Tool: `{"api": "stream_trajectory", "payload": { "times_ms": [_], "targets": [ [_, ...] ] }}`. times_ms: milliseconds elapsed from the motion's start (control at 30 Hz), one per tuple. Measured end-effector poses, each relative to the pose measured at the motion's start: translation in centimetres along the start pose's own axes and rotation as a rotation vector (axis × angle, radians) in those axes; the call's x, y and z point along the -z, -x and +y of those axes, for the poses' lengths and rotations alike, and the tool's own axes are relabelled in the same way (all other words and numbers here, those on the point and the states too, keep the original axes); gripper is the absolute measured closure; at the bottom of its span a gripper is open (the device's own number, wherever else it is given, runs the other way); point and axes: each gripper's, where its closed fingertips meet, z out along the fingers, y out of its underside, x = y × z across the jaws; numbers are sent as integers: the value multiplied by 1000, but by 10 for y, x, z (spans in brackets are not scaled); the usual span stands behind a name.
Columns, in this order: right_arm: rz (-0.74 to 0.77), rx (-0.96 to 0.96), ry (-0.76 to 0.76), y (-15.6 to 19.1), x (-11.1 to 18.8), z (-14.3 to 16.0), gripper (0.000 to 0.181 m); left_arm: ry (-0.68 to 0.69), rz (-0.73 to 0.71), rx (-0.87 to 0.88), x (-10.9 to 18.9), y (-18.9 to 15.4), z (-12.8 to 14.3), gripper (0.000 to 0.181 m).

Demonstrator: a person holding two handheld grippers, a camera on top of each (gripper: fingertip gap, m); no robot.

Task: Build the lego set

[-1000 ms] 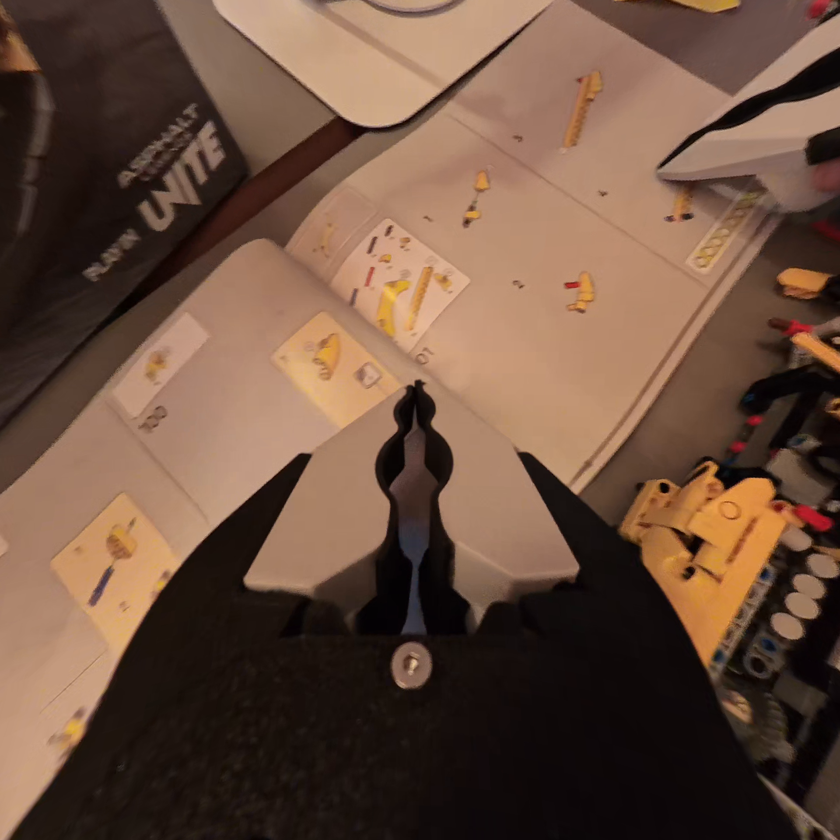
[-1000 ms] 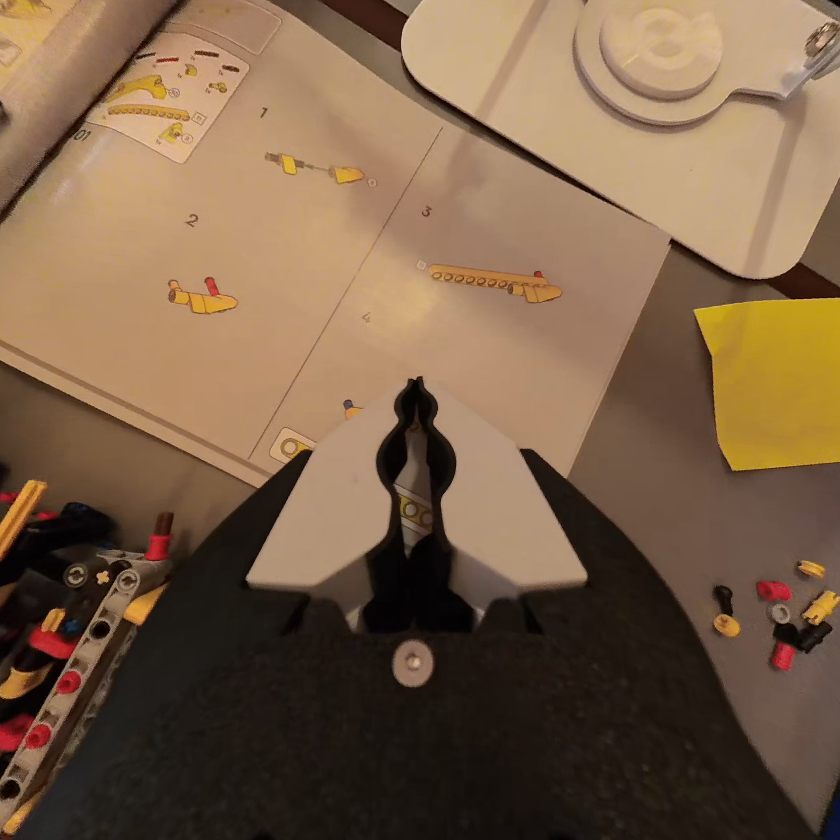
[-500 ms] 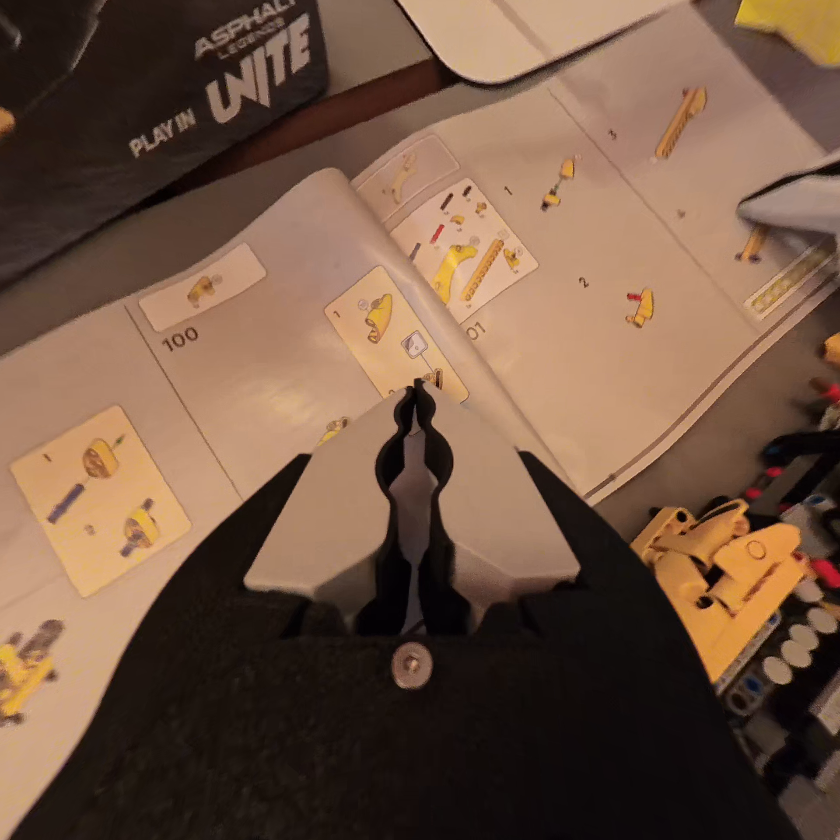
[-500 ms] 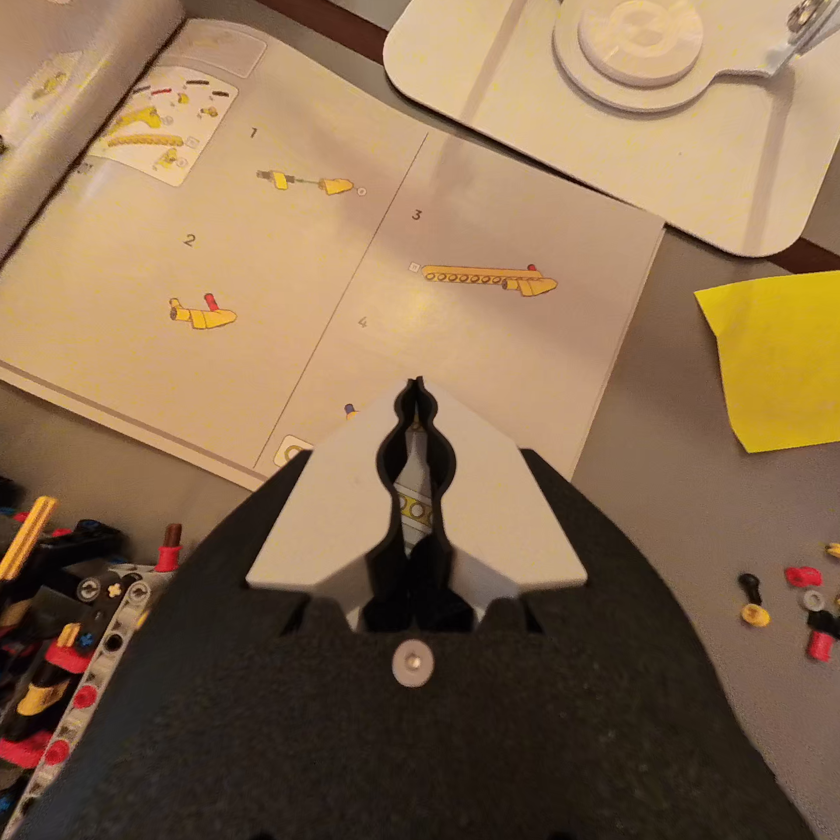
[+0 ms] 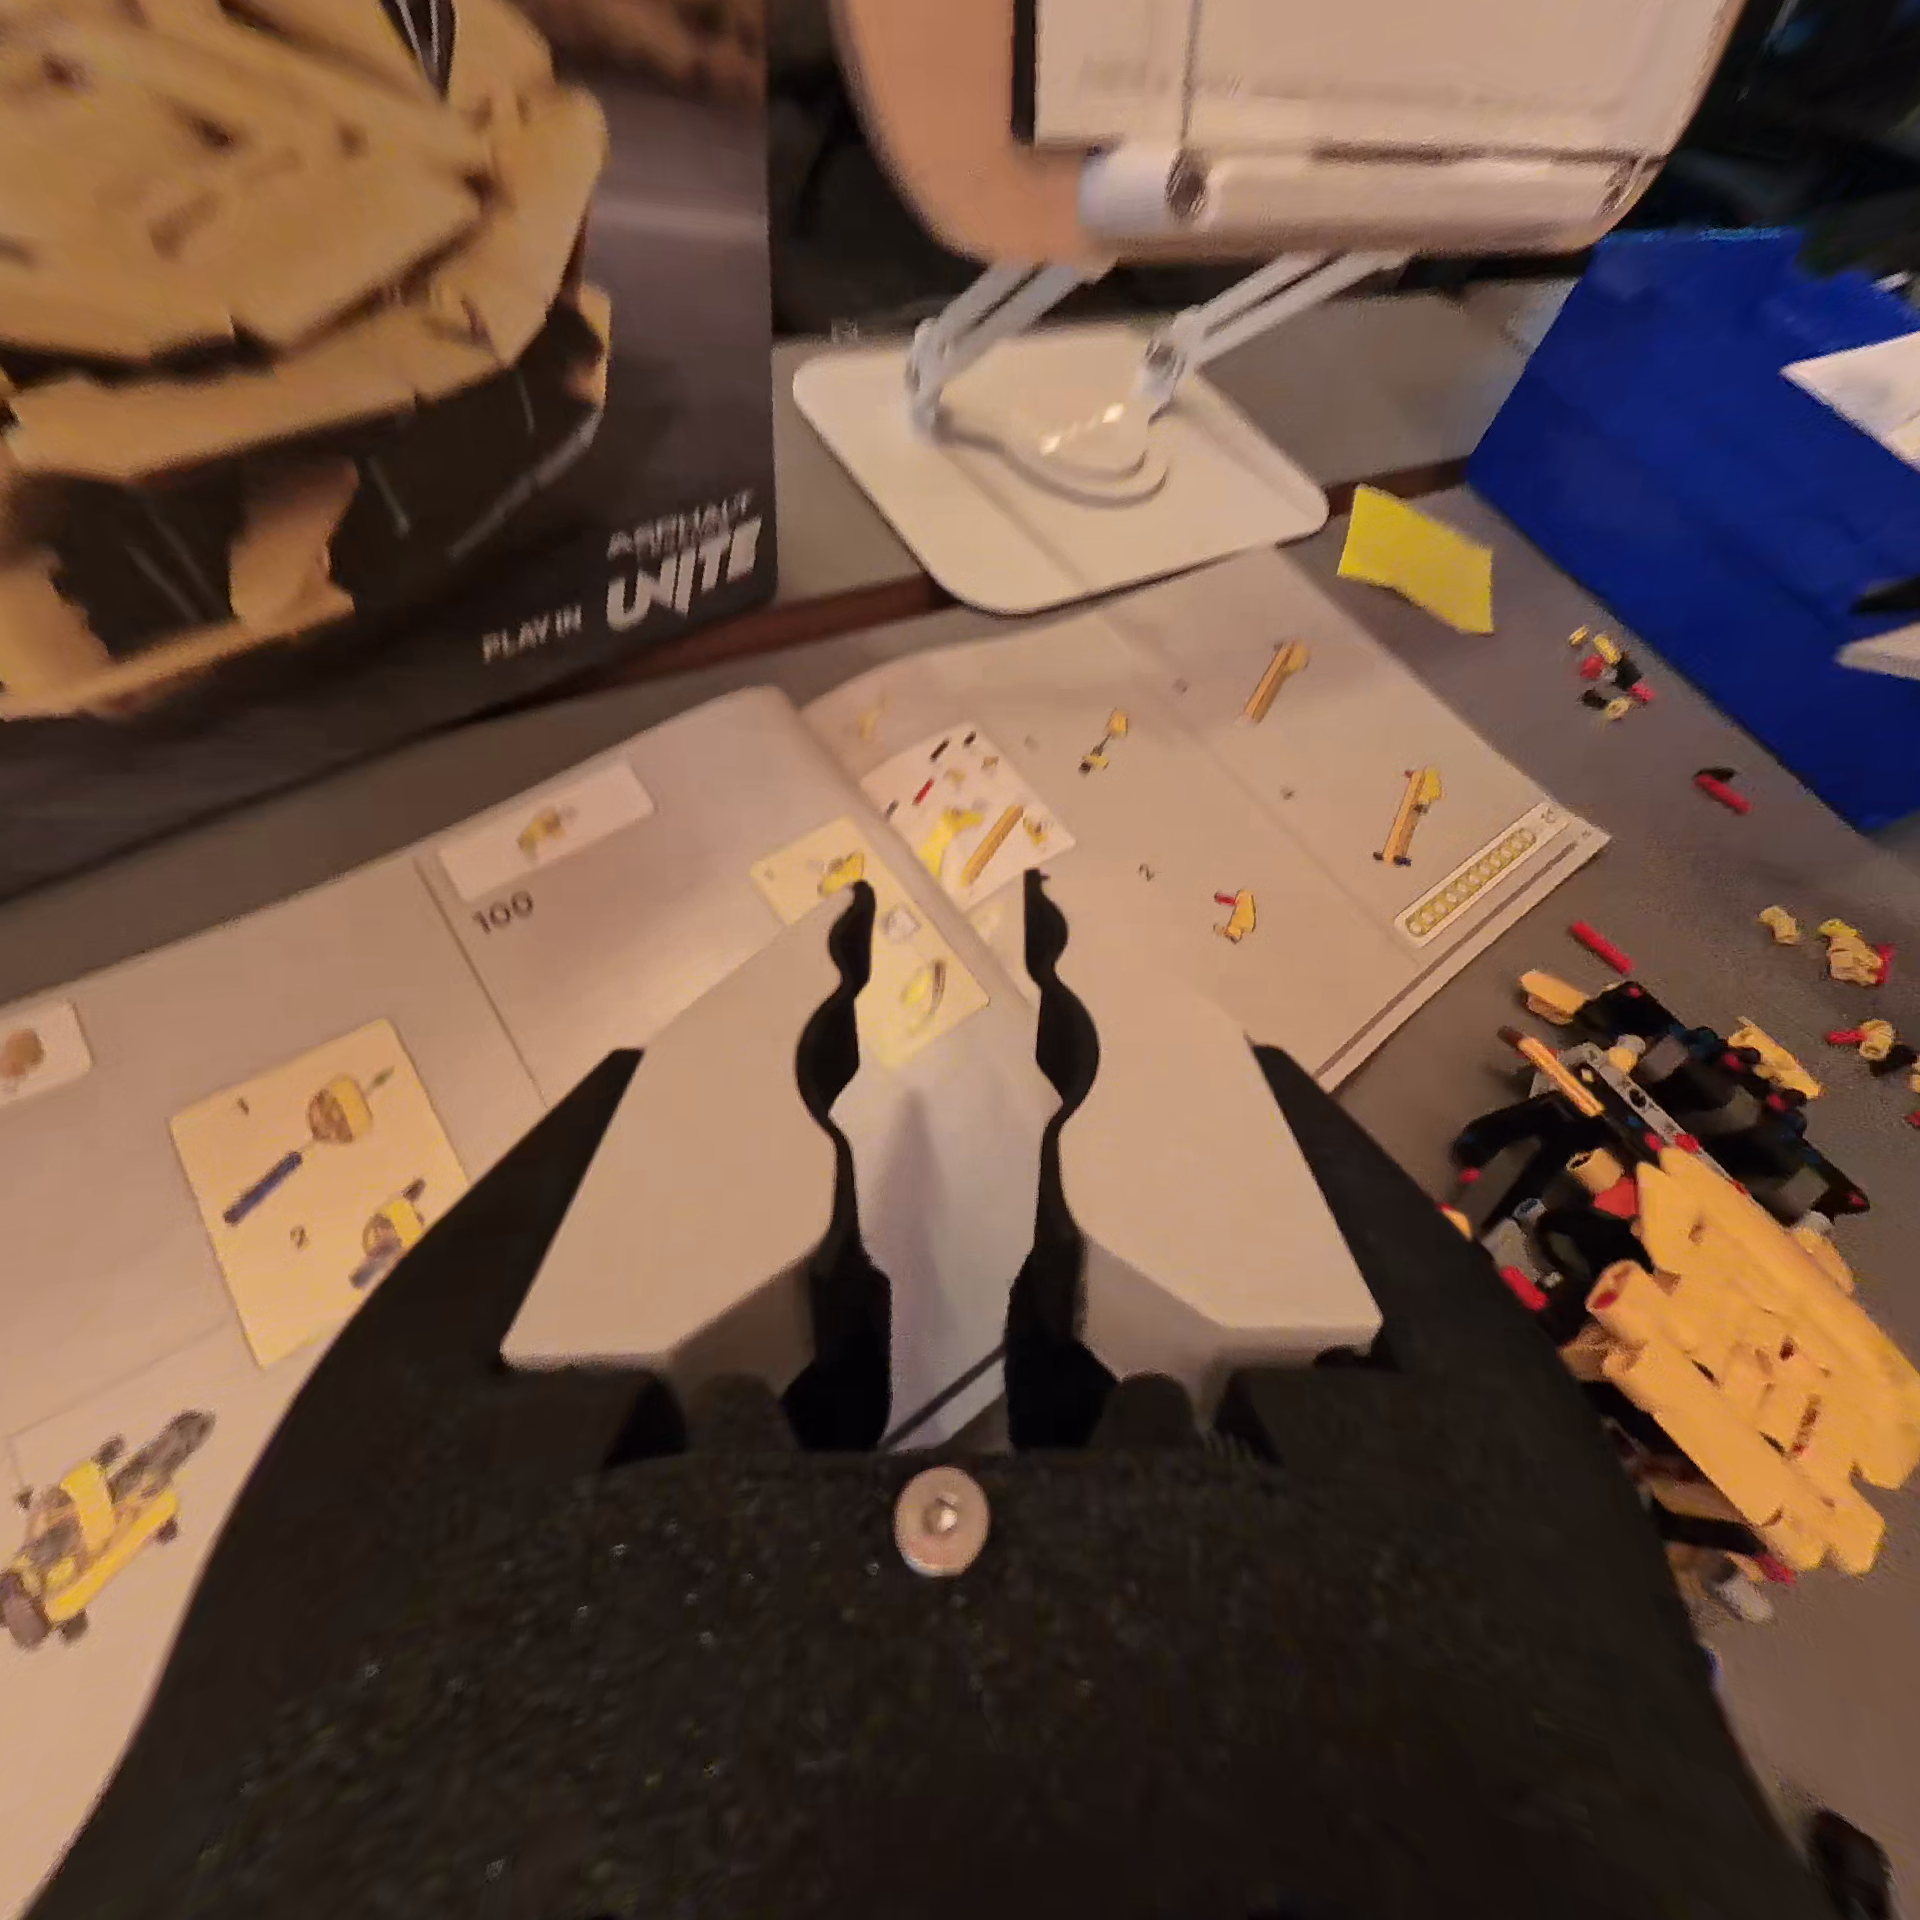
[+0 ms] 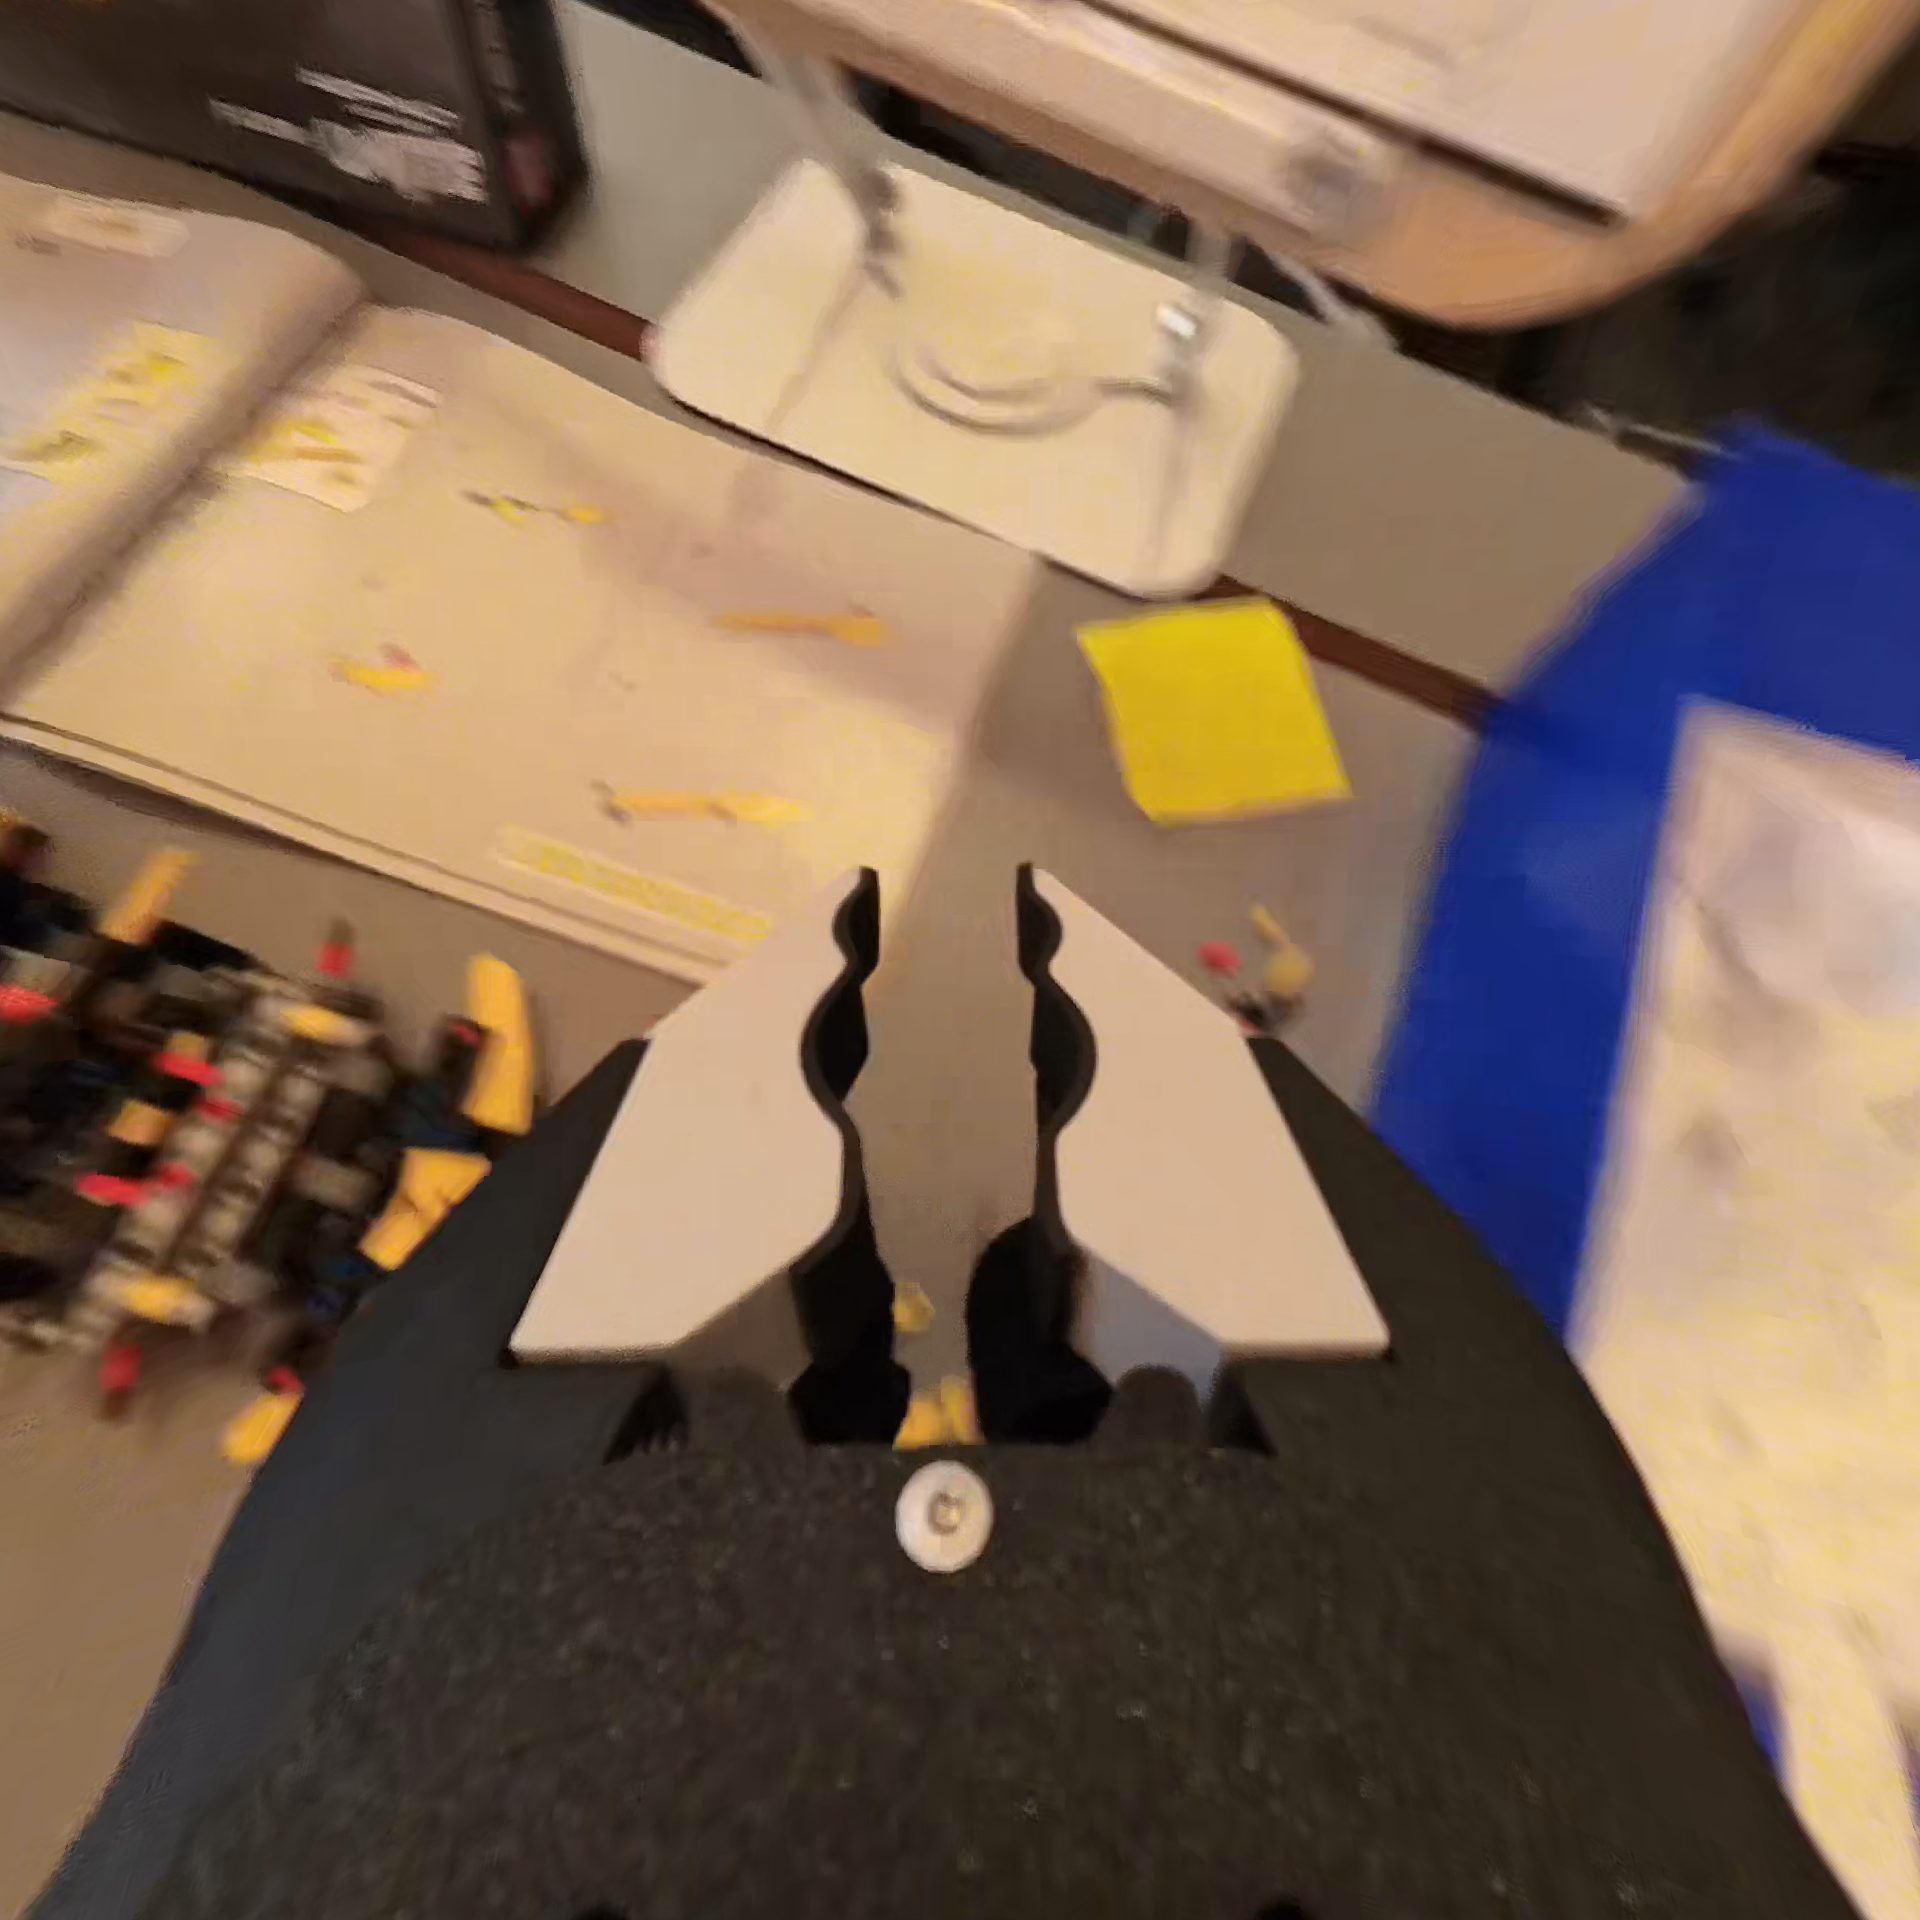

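Note:
My left gripper [image 5: 943, 896] is open and empty, held above the open instruction booklet [image 5: 644, 935] on the grey table. The yellow and black lego build [image 5: 1683, 1236] lies to its right. My right gripper [image 6: 945, 883] is open and empty, above bare table just past the booklet's [image 6: 468, 665] right edge. The lego build [image 6: 239, 1122] lies to its left, blurred. Small loose red, yellow and black pieces [image 6: 1262, 966] lie right of its tips; more loose pieces [image 5: 1605, 675] show in the left wrist view.
The dark lego box [image 5: 364, 343] stands at the back left. A white stand base [image 5: 1049, 488] sits behind the booklet, under a wooden board. A yellow sticky note [image 6: 1210, 712] lies on the table. A blue bin [image 6: 1621, 831] stands at the right [image 5: 1704, 540]. Across from one pair of fingers to the other is roughly 30 cm. My left tips are about 20 cm from the lego build [image 6: 239, 1122], my right tips only 15 cm.
Both grippers have opened from shut. Both have pulled back and tilted up, so the box, stand and blue bin now show. The right view is blurred by motion.

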Motion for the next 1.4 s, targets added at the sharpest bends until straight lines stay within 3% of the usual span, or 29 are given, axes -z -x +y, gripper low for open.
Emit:
{"api": "stream_trajectory", "payload": {
  "times_ms": [67,133,300,533,633,700,800,933,1067,1167,1233,1300,1400],
  "targets": [
    [98,-102,51,-32,20,41,156,-55,0,-43,2,-2,-6,152],
    [86,-192,56,-34,22,71,157,-76,4,-65,2,-4,-8,153],
    [172,-235,100,-40,3,109,158,-133,68,-65,2,-15,-15,154],
    [169,-243,151,-42,-11,112,157,-130,85,-134,4,-15,-12,155],
    [173,-248,153,-43,-14,110,163,-137,82,-131,4,-14,-13,157],
    [204,-233,165,-46,-14,112,177,-140,92,-125,5,-15,-13,158],
    [206,-199,164,-45,-13,112,178,-161,95,-125,8,-17,-18,160],
    [101,-203,57,-29,-2,94,178,-181,67,-131,14,-10,-21,163],
    [-228,-20,-63,42,29,64,178,-168,31,-143,16,3,-18,163],
    [-560,171,-21,126,65,80,178,-157,-6,-152,17,14,-15,163],
    [-703,221,6,164,86,93,178,-147,-20,-144,16,19,-13,163],
    [-776,257,49,188,98,107,178,-136,-28,-145,15,22,-10,163],
    [-724,329,113,196,93,125,178,-114,-40,-161,12,23,-6,163]
  ]
}}
